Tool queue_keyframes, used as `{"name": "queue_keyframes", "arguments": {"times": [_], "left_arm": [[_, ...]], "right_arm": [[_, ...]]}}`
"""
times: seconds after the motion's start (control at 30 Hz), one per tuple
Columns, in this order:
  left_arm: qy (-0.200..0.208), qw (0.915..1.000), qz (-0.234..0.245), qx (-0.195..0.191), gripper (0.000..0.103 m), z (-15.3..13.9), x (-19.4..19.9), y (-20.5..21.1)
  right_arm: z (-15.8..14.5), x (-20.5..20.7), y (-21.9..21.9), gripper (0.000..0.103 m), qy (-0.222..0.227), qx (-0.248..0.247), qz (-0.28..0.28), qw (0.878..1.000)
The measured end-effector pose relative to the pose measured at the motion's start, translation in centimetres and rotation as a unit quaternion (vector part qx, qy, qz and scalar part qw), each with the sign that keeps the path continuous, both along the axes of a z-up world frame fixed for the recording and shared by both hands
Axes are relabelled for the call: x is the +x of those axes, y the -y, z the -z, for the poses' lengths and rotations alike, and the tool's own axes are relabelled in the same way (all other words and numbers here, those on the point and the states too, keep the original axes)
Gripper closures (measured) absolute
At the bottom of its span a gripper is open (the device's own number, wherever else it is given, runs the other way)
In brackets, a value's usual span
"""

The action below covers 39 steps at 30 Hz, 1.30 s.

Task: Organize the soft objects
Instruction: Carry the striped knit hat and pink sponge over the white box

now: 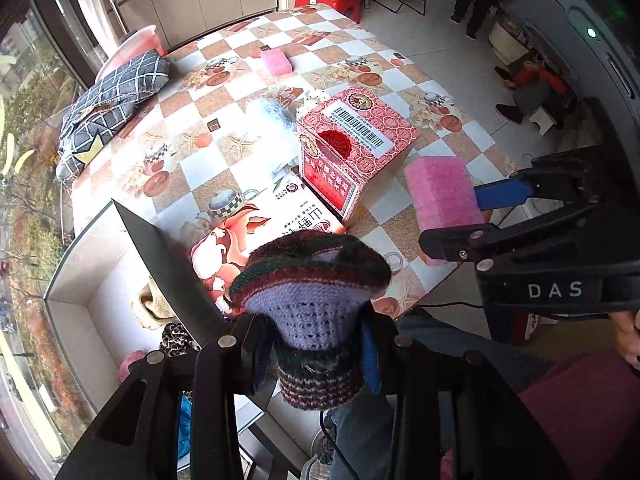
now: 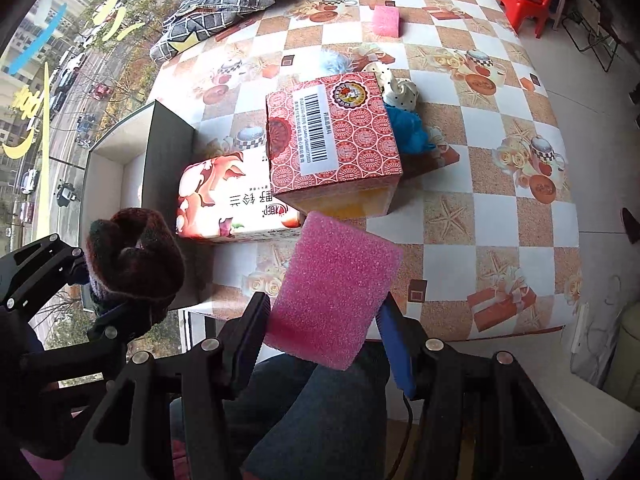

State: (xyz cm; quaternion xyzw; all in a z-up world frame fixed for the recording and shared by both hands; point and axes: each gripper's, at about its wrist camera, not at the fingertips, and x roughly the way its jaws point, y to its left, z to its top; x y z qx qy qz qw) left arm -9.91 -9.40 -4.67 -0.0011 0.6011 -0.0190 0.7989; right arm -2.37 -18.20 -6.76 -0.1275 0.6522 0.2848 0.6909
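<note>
While the knitted hat (image 1: 312,312) sits clamped in the left gripper (image 1: 316,344) above the table's near edge, beside the open white box (image 1: 92,280), the right gripper (image 2: 324,324) squeezes a pink sponge (image 2: 336,292) over the checked table (image 2: 500,184); behind them stand a red carton (image 2: 336,136), a flowered tissue box (image 2: 224,204), another pink sponge (image 2: 386,20) and a grey cushion (image 2: 224,4)
</note>
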Motion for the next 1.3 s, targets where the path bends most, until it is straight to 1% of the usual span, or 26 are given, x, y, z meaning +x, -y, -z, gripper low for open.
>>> {"name": "queue_keyframes", "arguments": {"times": [0.33,0.73,1.3], "left_arm": [[0.011,0.9983,-0.056,0.006,0.063,-0.3,-1.7,-3.0],[0.023,0.9921,-0.123,0.008,0.063,-0.7,-3.3,-6.5],[0.029,0.9889,-0.146,0.007,0.063,-0.9,-4.2,-8.0]], "right_arm": [[-1.2,-0.9,-4.0,0.047,0.013,0.007,-0.046,0.999],[-1.8,-1.8,-8.0,0.047,0.025,0.009,-0.102,0.994],[-1.7,-2.4,-9.8,0.047,0.026,0.005,-0.122,0.992]]}}
